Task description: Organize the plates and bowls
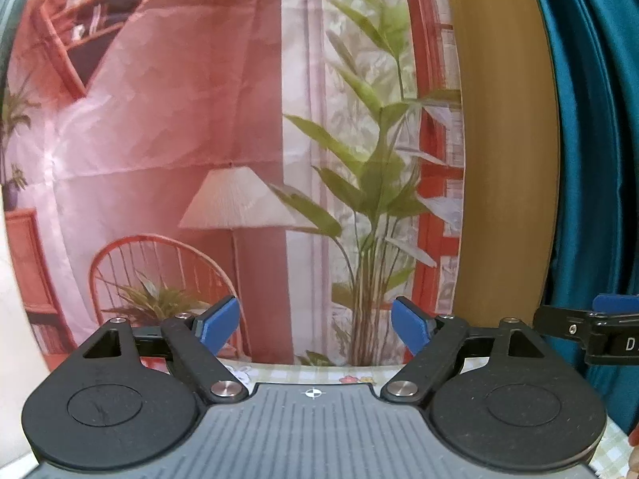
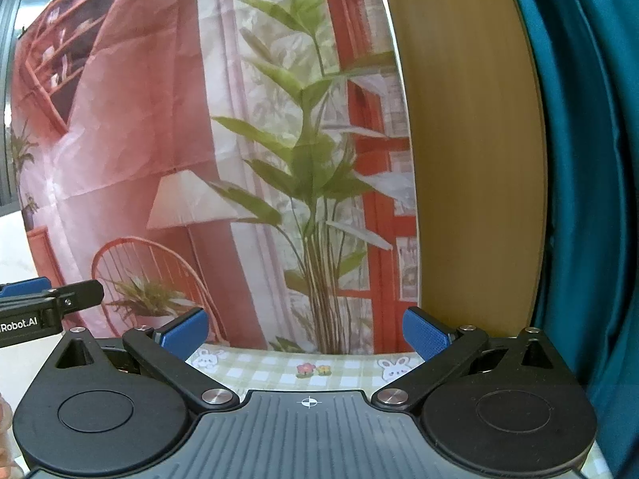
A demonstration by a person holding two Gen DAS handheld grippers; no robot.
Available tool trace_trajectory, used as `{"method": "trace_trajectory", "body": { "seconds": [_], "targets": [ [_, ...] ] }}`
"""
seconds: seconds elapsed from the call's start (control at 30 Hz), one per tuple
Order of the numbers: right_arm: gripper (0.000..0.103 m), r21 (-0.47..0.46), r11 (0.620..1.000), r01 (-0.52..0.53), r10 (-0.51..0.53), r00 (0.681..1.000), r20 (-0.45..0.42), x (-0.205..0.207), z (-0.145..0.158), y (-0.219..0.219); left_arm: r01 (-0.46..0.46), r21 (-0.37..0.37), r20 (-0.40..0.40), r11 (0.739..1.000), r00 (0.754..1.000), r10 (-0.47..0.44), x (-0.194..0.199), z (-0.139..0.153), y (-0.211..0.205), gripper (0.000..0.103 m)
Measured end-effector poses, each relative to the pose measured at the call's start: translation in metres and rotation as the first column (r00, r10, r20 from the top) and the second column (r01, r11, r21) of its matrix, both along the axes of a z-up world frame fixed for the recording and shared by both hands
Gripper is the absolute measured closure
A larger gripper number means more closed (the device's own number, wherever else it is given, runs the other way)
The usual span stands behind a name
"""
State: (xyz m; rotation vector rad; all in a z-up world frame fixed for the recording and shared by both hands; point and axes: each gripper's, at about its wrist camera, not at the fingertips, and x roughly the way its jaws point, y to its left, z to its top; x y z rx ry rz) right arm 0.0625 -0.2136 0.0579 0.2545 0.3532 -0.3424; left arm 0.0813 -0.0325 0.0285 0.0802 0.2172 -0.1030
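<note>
Backdrop: a printed cloth (image 1: 159, 119) filled most of both views, showing a pink room with a lamp, a wicker chair and a tall green plant.
Curtain: a teal drape (image 1: 591, 139) hung at the right edge, with a mustard-yellow panel (image 1: 503, 139) between it and the printed cloth.
Table: only a strip of checked tablecloth (image 2: 343, 367) with rabbit and flower prints showed, low in the right wrist view, running up to the foot of the backdrop.
Left gripper: the left gripper (image 1: 315, 325) pointed at the backdrop above the table edge, its blue pads (image 1: 217, 325) spread wide with nothing between them.
Right gripper: the right gripper (image 2: 305, 335) sat level beside it, pads (image 2: 425, 337) likewise parted and empty; each tool's tip showed at the edge of the other's view, so the two were near one another but apart.
Plates and bowls: none appeared in either view; where they stood could not be told from these pictures.
Progress: judging by two empty, released tools aimed away from any dishes, no sorting was under way at this moment; whether anything was already stacked could not be told.
Left to do: apparently finding the dishes, grasping them and grouping them.
</note>
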Motion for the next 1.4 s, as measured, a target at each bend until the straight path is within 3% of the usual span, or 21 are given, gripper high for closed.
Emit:
{"method": "trace_trajectory", "body": {
  "seconds": [1.4],
  "targets": [
    [0.000,-0.027,0.999,0.019,-0.019,1.000,0.003,-0.0098,0.0068,0.0043,-0.019,-0.011,-0.012,1.000,1.000,0.019,-0.0028,0.0012,0.0070,0.016]
  ]
}}
